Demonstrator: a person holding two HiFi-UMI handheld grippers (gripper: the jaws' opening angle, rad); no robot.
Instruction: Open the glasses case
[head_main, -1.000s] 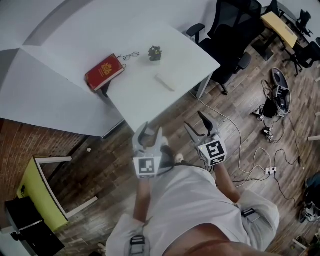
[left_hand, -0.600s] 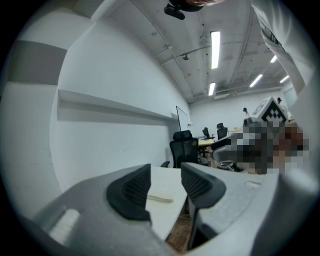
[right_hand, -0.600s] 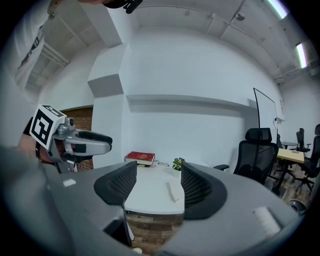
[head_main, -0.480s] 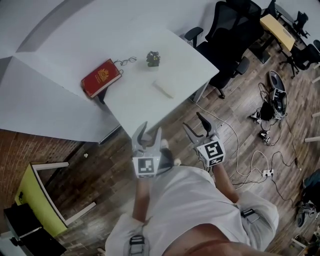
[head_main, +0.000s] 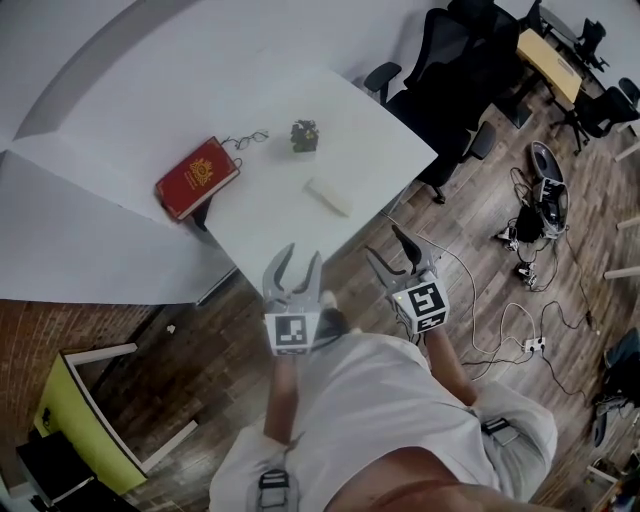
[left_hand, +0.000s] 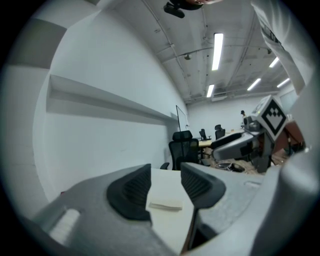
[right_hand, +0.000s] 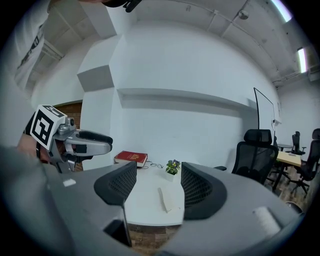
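Glasses case (head_main: 329, 196), a pale closed slab, lies flat near the middle of the white table (head_main: 380, 150), touched by neither tool. Black office chairs (head_main: 460, 70) stand at about 1 o'clock from the table, on the wood floor (head_main: 180, 330). A red book (head_main: 197, 178) lies at 9 o'clock from the case, at the table's edge. The left gripper (head_main: 298, 262) hangs at about 7 o'clock from the case, over the table's near edge, its jaws spread with nothing between them; in the left gripper view the case shows through the gap, well ahead. The right gripper (head_main: 390, 250) sits at about 5 o'clock from the case, off the table, jaws likewise wide apart and empty. A small potted plant (head_main: 304, 135) stands at 11 o'clock from the case, and a pair of eyeglasses (head_main: 245, 139) lies at 10 o'clock, just beside the book.
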